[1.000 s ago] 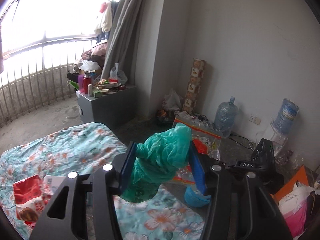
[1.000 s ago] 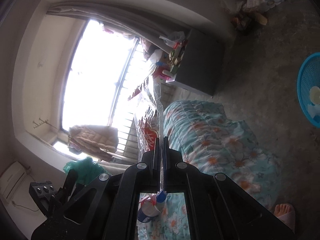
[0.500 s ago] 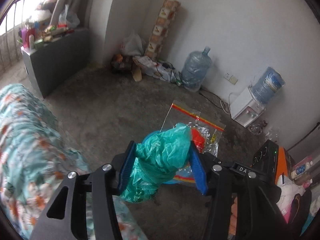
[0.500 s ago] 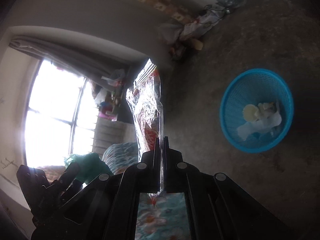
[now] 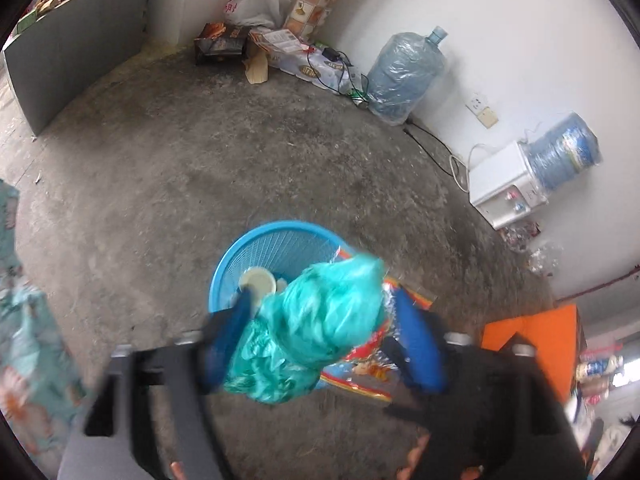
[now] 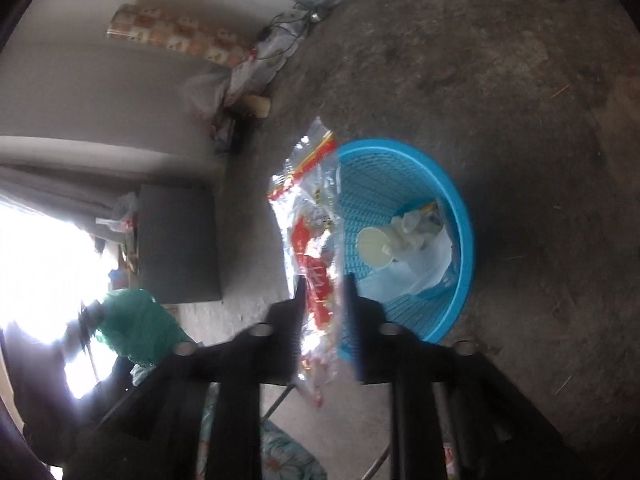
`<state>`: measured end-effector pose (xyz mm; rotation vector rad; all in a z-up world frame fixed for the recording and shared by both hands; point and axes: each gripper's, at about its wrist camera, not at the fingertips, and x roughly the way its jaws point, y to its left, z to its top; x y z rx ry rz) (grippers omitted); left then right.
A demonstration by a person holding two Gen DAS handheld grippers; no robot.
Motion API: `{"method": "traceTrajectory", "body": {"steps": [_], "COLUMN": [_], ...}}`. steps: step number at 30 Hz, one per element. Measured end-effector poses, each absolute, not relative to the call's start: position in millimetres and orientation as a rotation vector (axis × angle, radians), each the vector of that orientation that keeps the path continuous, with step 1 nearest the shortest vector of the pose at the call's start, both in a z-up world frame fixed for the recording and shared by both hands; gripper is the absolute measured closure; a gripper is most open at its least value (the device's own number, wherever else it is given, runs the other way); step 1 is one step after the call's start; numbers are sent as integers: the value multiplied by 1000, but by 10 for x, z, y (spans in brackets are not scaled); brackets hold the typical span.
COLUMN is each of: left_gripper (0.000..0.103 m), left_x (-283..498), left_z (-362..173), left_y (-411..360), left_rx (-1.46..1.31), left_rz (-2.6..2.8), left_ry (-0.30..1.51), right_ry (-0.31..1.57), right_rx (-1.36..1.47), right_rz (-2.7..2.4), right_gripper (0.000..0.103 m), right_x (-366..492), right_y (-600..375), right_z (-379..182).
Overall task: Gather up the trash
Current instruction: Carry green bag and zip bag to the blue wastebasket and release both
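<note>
In the left wrist view a crumpled green plastic bag (image 5: 320, 320) sits between the blue pads of my left gripper (image 5: 328, 332). The jaws are opening, and a gap shows at the right pad (image 5: 416, 344). Below it stands a blue mesh basket (image 5: 256, 240) holding a pale cup and paper scraps. In the right wrist view a clear snack bag with red print (image 6: 316, 256) hangs between the fingers of my right gripper (image 6: 326, 312). Its jaws are opening and stand apart from the thin bag. The snack bag overlaps the left rim of the basket (image 6: 460, 216). The green bag (image 6: 136, 328) shows blurred at left.
A bare concrete floor surrounds the basket. Along the wall are a wrapped water bottle (image 5: 404, 76), a white dispenser (image 5: 508, 184) with a bottle on it, cables, boxes and bags. A grey cabinet (image 5: 72, 48) stands far left. Floral bedding (image 5: 24, 320) is at the left edge, an orange sheet (image 5: 532, 344) at right.
Both grippers swung down from the bed and window side to just over the blue basket. Both pairs of jaws have spread apart around their bags.
</note>
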<state>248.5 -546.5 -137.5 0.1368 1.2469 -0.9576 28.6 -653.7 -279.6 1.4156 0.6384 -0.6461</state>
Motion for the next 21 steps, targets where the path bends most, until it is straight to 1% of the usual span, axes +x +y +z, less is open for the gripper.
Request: {"method": "traceTrajectory", "body": {"steps": [1, 4, 6, 7, 10, 15, 18, 21], "left_gripper": [18, 18, 18, 18, 18, 18, 18, 18], "left_x": [2472, 2465, 2464, 2456, 2409, 2343, 2285, 2233], "left_z": [-1445, -1574, -1594, -1596, -1507, -1152, -802, -447], "left_y": [-5512, -5606, -5580, -5563, -5527, -5316, -5073, -4745], "left_rx": [134, 116, 58, 54, 80, 42, 18, -1], "left_rz": [-944, -883, -897, -905, -933, -995, -1031, -1038], "left_ry": [1252, 1290, 1313, 1317, 1284, 1214, 1151, 1088], "right_ry": [662, 717, 702, 698, 682, 656, 635, 626], "right_rx": [1426, 1465, 1459, 1452, 1451, 1398, 1331, 1255], "right_rz": [-675, -704, -720, -731, -752, -769, -754, -722], "right_gripper": [48, 48, 47, 44, 44, 44, 43, 41], "right_x": [295, 216, 143, 107, 53, 66, 174, 328], "right_y": [-6582, -6613, -6565, -6542, -6484, -6355, -6239, -6088], "right_z": [-2927, -3196, -3216, -3198, -3179, -2863, -2606, -2304]}}
